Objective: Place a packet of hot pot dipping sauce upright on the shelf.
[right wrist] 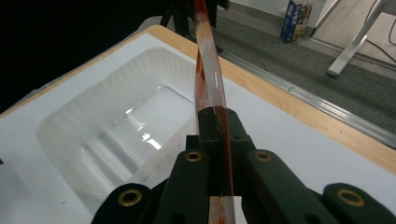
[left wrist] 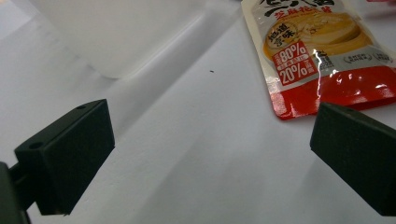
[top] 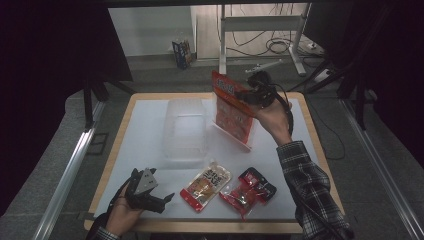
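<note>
The worktop (top: 145, 125) carries a white sheet inside a wooden rim. On its far middle stands a clear bin (top: 186, 131), the biggest thing on it, lying lengthwise away from the person; in the right gripper view the bin (right wrist: 116, 135) sits open just left of the jaws.

Next in size is the red pouch (top: 231, 107), held up in the air just right of the bin, tilted, its lower edge near the sheet. The right gripper (top: 250, 95) is clamped on the pouch's upper right side. In the right gripper view the pouch (right wrist: 208, 70) is seen edge-on, rising as a thin bent strip from between the pressed-together jaws.

Two smaller packs lie flat near the front edge. The sauce pack (top: 206, 185), beige with a red bottom, lies just right of the left gripper (top: 162, 200); the dark pack (top: 248, 191), red and black, lies beside it on the right, slightly apart.

The left gripper rests low at the front left corner, released, jaws spread wide with nothing between them. In the left gripper view the sauce pack (left wrist: 317, 56) lies ahead, nearer the right-hand jaw, and the bin (left wrist: 121, 32) ahead to the left.
</note>
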`<state>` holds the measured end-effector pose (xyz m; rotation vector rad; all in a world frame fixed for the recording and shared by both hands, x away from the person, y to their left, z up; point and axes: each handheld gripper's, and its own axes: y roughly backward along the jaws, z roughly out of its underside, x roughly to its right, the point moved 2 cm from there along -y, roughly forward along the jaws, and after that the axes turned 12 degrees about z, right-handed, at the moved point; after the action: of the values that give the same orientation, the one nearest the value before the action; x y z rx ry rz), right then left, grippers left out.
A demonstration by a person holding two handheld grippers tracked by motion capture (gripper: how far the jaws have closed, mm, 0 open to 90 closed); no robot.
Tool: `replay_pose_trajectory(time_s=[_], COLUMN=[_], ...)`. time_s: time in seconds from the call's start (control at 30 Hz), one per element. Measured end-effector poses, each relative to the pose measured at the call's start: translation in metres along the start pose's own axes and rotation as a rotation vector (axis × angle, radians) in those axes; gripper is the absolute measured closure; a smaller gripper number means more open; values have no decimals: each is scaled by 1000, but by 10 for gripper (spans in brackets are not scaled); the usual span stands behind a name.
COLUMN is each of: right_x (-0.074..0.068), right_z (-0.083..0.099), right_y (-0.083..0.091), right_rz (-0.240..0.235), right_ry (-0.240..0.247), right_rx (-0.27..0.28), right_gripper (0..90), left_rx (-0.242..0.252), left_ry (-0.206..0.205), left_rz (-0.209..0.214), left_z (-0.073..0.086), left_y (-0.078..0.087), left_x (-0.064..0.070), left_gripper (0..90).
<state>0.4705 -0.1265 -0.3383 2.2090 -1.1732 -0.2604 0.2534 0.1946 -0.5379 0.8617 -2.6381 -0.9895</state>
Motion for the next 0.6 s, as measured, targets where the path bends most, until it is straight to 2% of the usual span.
replay_pose_trajectory(time_s=[0.07, 0.33, 0.6], right_x=[-1, 4, -7], right_z=[-3, -15, -35], right_y=[0, 3, 10], right_rz=[7, -7, -46], right_ry=[3, -45, -47], right_rx=[3, 28, 59], right_gripper=[882, 882, 882], left_rx=[-1, 0, 9], left_ry=[-1, -1, 7], left_rz=[1, 0, 6], left_z=[0, 0, 0], left_y=[0, 0, 1], left_x=[0, 0, 0], left_gripper=[0, 0, 0])
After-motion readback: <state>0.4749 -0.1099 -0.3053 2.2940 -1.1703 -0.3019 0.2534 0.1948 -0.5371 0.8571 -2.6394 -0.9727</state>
